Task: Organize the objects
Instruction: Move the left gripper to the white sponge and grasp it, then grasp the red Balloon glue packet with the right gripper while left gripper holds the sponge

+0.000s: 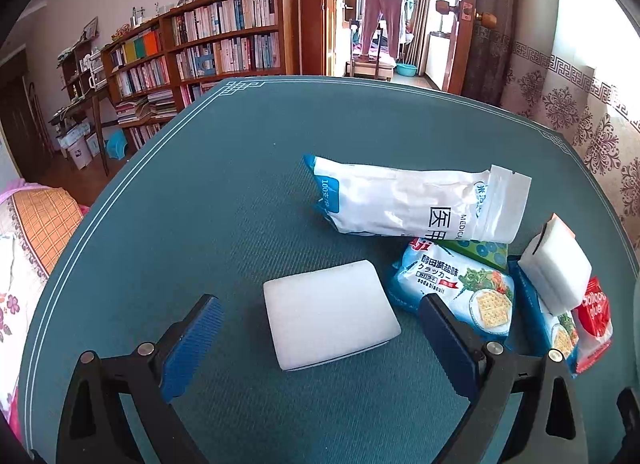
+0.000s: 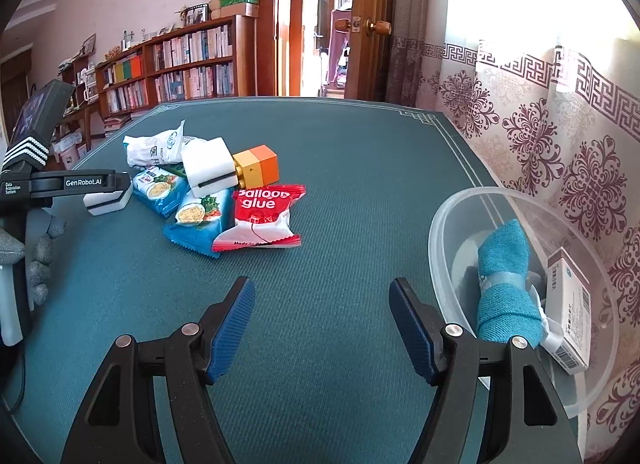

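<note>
Left gripper (image 1: pixel 320 328) spread wide, its fingers (image 1: pixel 192 344) straddling the flat white sponge (image 1: pixel 330 322) on the tabletop (image 1: pixel 200 204), not touching. Just right of that sponge: the snack pile, soda biscuit packet (image 1: pixel 452 288) first. Right gripper (image 2: pixel 322 324) gapes open, holding nothing, beside the clear bowl (image 2: pixel 440 232).
</note>
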`<action>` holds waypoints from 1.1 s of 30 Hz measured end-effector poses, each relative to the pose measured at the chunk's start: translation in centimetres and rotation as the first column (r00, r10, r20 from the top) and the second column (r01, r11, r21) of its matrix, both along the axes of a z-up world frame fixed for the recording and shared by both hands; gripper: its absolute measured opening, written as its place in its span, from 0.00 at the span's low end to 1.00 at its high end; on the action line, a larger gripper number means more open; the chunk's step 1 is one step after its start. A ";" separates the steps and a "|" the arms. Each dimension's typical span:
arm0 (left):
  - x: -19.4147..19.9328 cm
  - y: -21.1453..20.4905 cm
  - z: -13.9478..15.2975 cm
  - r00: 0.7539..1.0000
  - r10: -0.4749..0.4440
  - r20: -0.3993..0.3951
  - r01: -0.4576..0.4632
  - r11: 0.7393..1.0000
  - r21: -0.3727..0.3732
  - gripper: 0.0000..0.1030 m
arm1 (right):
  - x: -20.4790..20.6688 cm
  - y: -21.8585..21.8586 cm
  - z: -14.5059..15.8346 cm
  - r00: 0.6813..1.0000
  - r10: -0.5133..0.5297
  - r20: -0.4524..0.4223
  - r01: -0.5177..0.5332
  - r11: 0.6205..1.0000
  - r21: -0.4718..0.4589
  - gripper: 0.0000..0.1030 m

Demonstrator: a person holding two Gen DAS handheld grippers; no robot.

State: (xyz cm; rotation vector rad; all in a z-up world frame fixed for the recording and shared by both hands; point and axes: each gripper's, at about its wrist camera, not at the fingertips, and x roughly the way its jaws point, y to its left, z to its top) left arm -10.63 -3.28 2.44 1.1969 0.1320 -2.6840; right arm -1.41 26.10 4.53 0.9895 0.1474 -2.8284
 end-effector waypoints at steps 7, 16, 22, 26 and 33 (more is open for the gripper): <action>-0.8 -2.1 -1.1 0.997 0.035 0.062 -0.040 0.996 0.082 0.98 | -1.8 -0.9 0.1 1.000 0.016 0.021 -0.016 0.999 -0.030 0.69; -0.4 -1.4 -0.8 0.999 -0.016 0.035 0.013 0.997 0.080 0.81 | -4.4 -2.3 0.1 0.998 0.037 0.046 -0.034 0.997 -0.070 0.69; -0.2 -0.8 -0.4 0.998 -0.053 0.017 0.052 0.995 0.088 0.65 | -6.2 -3.1 -0.1 0.997 0.039 0.066 -0.032 0.995 -0.098 0.69; -0.1 -1.4 -0.2 0.999 -0.041 0.006 0.040 0.993 0.113 0.65 | -7.3 -3.5 -0.5 0.996 0.030 0.086 -0.021 0.995 -0.099 0.69; 0.2 -1.2 0.1 0.999 -0.027 -0.020 0.029 0.995 0.093 0.65 | -8.9 -3.8 -1.4 0.990 0.030 0.139 -0.016 0.995 -0.102 0.69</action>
